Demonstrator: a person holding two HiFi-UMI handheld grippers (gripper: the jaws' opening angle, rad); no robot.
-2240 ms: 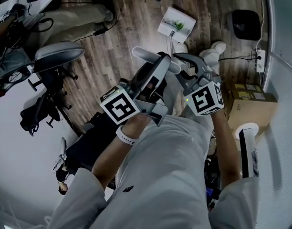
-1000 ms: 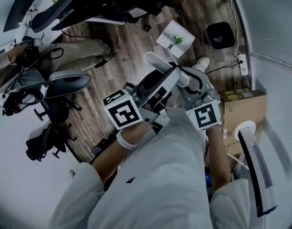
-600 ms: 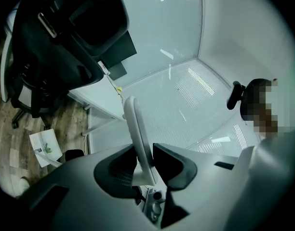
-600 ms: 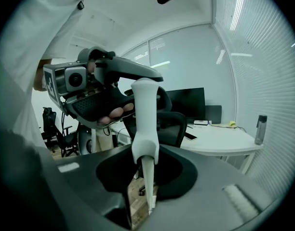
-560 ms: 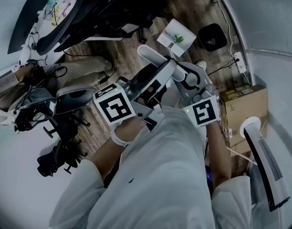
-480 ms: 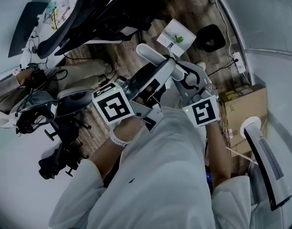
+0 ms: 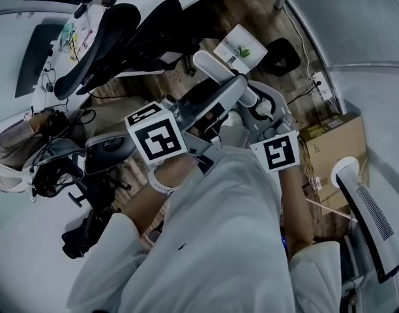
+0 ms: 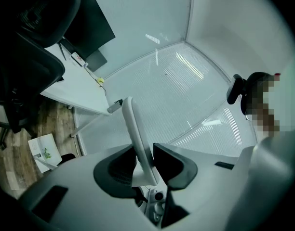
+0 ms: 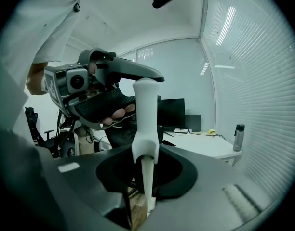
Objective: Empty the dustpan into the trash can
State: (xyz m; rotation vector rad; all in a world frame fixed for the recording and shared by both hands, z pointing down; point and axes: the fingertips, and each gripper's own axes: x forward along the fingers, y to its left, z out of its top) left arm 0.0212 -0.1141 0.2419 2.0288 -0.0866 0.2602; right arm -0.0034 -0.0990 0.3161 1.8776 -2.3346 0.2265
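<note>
Clamping smooth white handles (image 8: 133,124) (image 9: 146,109), probably plastic, are left gripper (image 8: 143,152) and right gripper (image 9: 146,165).

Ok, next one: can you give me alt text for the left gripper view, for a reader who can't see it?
The left gripper is shut on a slim white handle that rises up between its jaws. Behind it stands a pale ribbed wall; a white desk and a black office chair sit at left over wood floor.
</note>
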